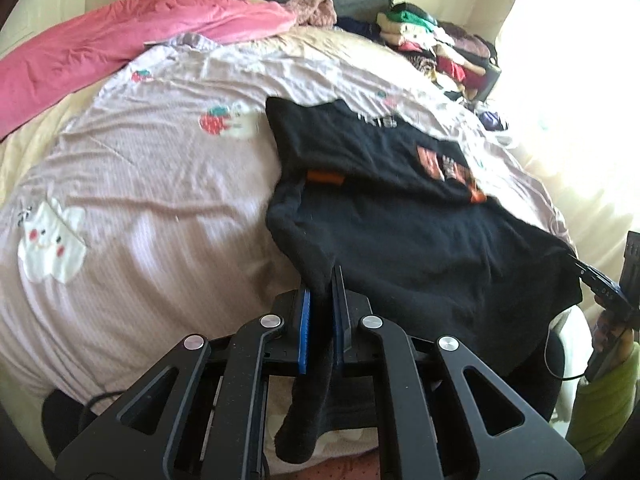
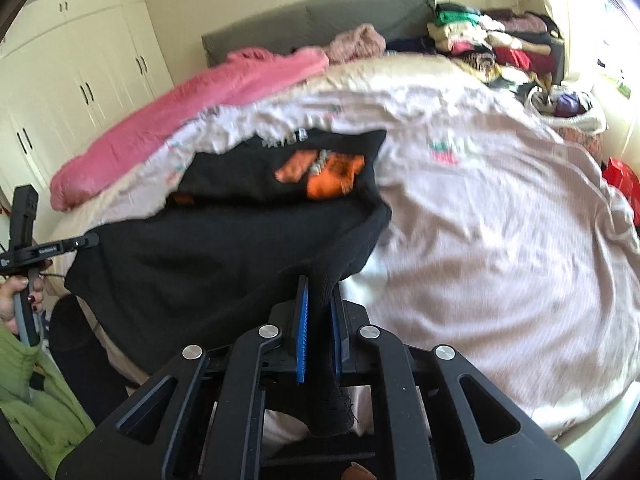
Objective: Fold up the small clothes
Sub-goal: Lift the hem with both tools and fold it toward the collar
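Bedding (image 1: 160,200) fills both views, with folded clothes (image 1: 440,48) stacked upper right. Centre frame, the black garment (image 1: 420,240) lies already doubled once, its near edge raised. Left gripper (image 1: 320,304) and right gripper (image 2: 318,312) each pinch a near corner; further folds remain, I judge.

Left hand-held gripper (image 1: 323,280) clamped closed, right hand-held gripper (image 2: 320,286) clamped closed, both angled downward
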`<action>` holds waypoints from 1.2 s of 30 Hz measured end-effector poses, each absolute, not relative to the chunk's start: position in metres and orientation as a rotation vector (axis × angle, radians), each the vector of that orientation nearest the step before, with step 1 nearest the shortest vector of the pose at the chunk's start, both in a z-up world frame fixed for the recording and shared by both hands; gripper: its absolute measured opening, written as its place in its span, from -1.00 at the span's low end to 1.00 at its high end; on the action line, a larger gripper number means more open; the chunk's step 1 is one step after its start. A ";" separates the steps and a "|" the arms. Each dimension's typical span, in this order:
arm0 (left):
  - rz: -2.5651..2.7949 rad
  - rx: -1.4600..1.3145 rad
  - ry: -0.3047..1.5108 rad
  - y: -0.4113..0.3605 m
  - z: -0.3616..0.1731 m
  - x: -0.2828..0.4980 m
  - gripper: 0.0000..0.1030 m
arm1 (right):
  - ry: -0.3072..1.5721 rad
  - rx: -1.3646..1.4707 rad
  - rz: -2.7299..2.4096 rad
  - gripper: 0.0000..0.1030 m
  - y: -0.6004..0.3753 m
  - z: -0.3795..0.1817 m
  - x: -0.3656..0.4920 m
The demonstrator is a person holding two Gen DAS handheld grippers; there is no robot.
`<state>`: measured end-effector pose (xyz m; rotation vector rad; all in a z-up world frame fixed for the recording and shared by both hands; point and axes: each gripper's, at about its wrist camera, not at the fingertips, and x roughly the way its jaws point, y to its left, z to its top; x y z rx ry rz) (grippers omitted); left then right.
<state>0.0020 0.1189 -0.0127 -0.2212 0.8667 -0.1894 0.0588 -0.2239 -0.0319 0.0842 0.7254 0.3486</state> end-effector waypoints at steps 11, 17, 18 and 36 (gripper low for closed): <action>-0.160 -0.321 0.803 0.140 0.005 0.043 -0.94 | 0.594 0.079 0.293 -0.84 -0.222 0.007 0.097; -0.143 -0.328 0.787 0.140 0.011 0.071 -0.94 | 0.566 0.132 0.270 -0.84 -0.227 0.015 0.126; -0.142 -0.329 0.784 0.139 0.012 0.075 -0.94 | 0.564 0.141 0.265 -0.84 -0.229 0.015 0.132; -0.050 -0.365 0.800 0.145 -0.006 0.165 -0.94 | 0.616 0.202 0.176 -0.84 -0.224 0.001 0.230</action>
